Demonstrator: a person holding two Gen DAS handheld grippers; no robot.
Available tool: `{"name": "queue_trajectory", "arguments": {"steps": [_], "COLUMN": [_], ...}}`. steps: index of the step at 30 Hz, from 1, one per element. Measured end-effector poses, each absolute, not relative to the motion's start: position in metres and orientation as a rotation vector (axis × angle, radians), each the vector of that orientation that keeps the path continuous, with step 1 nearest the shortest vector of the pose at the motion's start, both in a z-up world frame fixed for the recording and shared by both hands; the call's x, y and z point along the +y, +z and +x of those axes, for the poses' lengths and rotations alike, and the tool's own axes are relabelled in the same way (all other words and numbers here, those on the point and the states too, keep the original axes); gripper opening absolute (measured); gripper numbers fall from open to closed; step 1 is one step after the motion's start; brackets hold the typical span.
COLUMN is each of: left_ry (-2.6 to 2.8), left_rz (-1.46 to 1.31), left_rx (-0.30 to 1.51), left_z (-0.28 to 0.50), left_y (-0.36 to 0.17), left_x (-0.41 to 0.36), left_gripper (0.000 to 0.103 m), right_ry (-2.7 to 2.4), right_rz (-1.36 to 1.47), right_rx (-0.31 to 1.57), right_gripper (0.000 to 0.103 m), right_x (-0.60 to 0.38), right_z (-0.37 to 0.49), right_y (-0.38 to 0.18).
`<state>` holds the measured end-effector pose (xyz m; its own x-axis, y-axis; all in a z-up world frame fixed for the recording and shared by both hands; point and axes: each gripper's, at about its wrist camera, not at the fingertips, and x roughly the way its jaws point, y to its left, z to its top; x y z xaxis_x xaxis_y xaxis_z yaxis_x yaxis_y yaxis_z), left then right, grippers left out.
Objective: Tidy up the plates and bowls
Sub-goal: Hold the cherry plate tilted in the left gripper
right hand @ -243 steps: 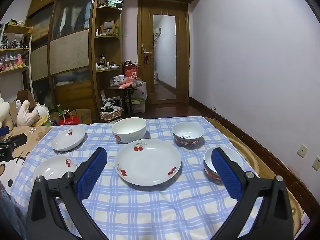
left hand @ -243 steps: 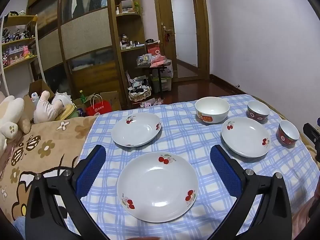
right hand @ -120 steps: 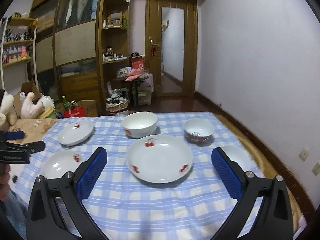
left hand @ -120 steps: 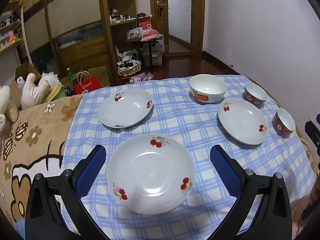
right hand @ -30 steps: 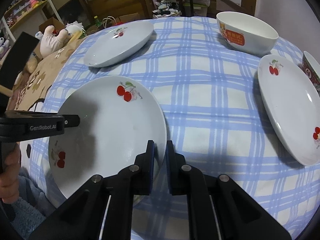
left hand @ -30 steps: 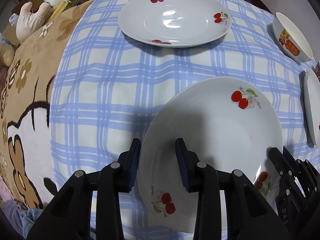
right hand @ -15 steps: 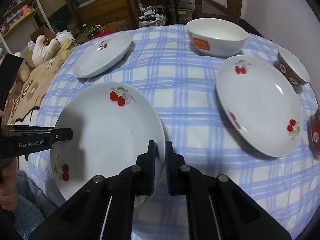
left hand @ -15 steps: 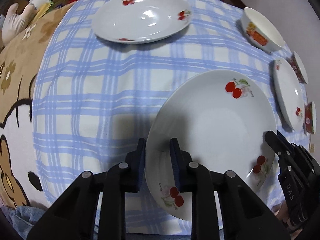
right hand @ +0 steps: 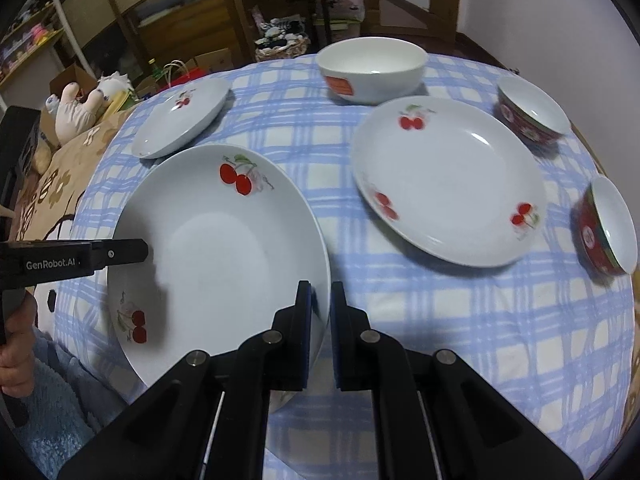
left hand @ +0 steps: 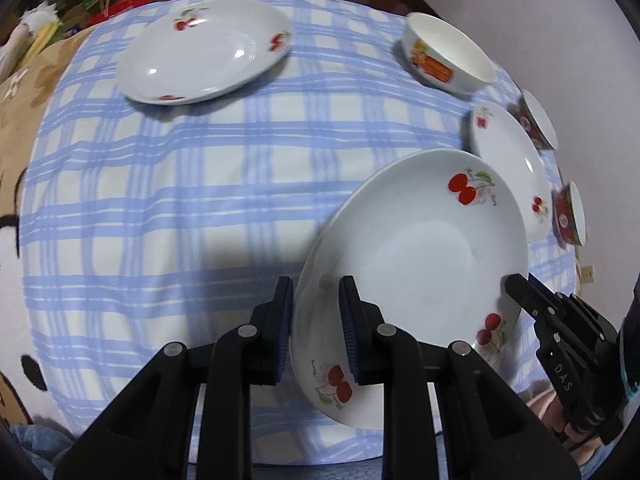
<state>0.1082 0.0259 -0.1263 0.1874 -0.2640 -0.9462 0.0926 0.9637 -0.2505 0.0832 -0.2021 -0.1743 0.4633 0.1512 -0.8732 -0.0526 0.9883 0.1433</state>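
White cherry plate (left hand: 416,256) is pinched at opposite rims, left gripper (left hand: 316,330) and right gripper (right hand: 320,334) both closed on it, tilted above the checked cloth (left hand: 160,184). Keep it level and set it squarely onto the next plate (right hand: 448,184).

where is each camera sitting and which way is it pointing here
Left wrist: on the left gripper, looking right-forward over the checked table; its fingers clamp the near plate's left rim; the right gripper shows at the right edge.
Right wrist: on the right gripper, looking left-forward; it pinches that plate's right rim; the left gripper and a hand show at left.
Shared: the held plate, two other plates, the white bowl, both red bowls.
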Motion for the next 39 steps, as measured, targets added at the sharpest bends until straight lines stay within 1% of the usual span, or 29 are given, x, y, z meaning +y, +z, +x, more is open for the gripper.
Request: {"name": "queue_trajectory", "arguments": {"steps": [7,15,23,28,32,39], "left_ry": [-0.34,-0.393,-0.387,-0.4,-0.394,-0.398], "left_rz": [-0.08,-0.029,0.011,-0.011,0.024,-0.008], "left_rx": [1.352,1.369,1.384,1.415,1.408,1.405], "left_z": [0.098,0.09,0.088,0.092,0.093,0.095], "left_y": [-0.126,-0.131,-0.142,-0.146,-0.147,-0.149], "left_x": [-0.01,-0.034,-0.046,-0.051,-0.056,-0.057], "left_gripper": [0.023,0.023,0.023,0.023,0.023,0.023], "right_ry": [0.072,0.029,0.005,-0.017,-0.023,-0.034], "right_rz": [0.099,0.127,0.139,0.148,0.146,0.144], "right_rx": [1.076,1.13,1.167,1.18,1.193,1.203], "right_gripper": [0.01,0.01,0.01,0.01,0.01,0.011], "right_x": [-0.229,-0.253,-0.26,-0.264,-0.264,-0.262], "right_z": [0.07,0.061,0.06,0.062,0.063,0.066], "right_y": [-0.167,-0.182,-0.197,-0.2,-0.204,-0.208]}}
